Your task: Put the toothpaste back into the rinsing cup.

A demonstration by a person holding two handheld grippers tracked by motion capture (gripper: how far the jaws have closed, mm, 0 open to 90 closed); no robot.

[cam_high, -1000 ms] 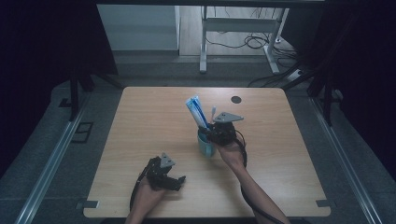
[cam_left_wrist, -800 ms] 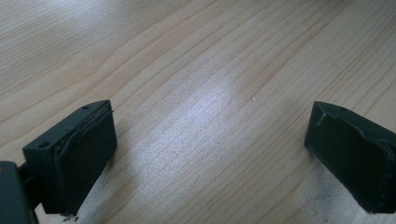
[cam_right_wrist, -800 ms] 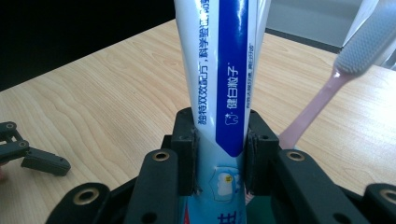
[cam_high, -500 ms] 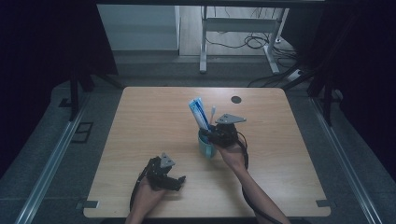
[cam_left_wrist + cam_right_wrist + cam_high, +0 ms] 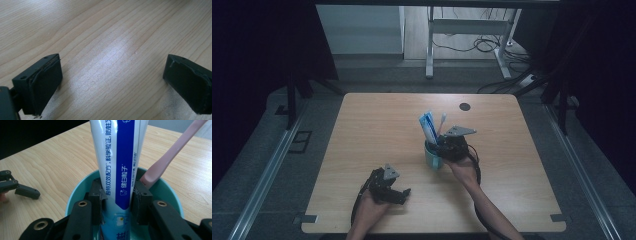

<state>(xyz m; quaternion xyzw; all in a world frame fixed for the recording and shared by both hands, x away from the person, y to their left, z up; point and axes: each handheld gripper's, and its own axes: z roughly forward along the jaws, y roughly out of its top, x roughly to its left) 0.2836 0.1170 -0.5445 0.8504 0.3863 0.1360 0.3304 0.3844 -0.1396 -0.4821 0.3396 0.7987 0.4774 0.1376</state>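
I have the right gripper [image 5: 116, 202] down in the mouth of the teal round plastic cup [image 5: 75, 195], jaws pinching the white-and-blue toothpaste tube [image 5: 117, 157] low on its body. In the right gripper view the two black pads sit flat against either side of the tube, just inside the rim, and the tube stands nearly upright out of the cup. A pink plastic toothbrush [image 5: 172, 152] leans in the same cup, its handle just beside one of my jaws; I can't tell whether it touches.

From the high view, the cup [image 5: 431, 159] stands near the middle of the light wooden desk [image 5: 377, 125], a little toward the near edge, with the tube [image 5: 428, 127] and the toothbrush [image 5: 442, 121] poking up above it and the right gripper [image 5: 447, 148] right beside the rim.

My left gripper [image 5: 399, 195] rests close to the near edge, left of the cup and well apart from it. In the left gripper view its jaws are spread wide over bare wood, holding nothing.

I judge this as the seating step: the tube is in the cup, with my jaws on it. The next move calls for spreading the right jaws gently, then lifting straight up, keeping clear of the toothbrush handle so nothing tips and the light cup doesn't drag along.
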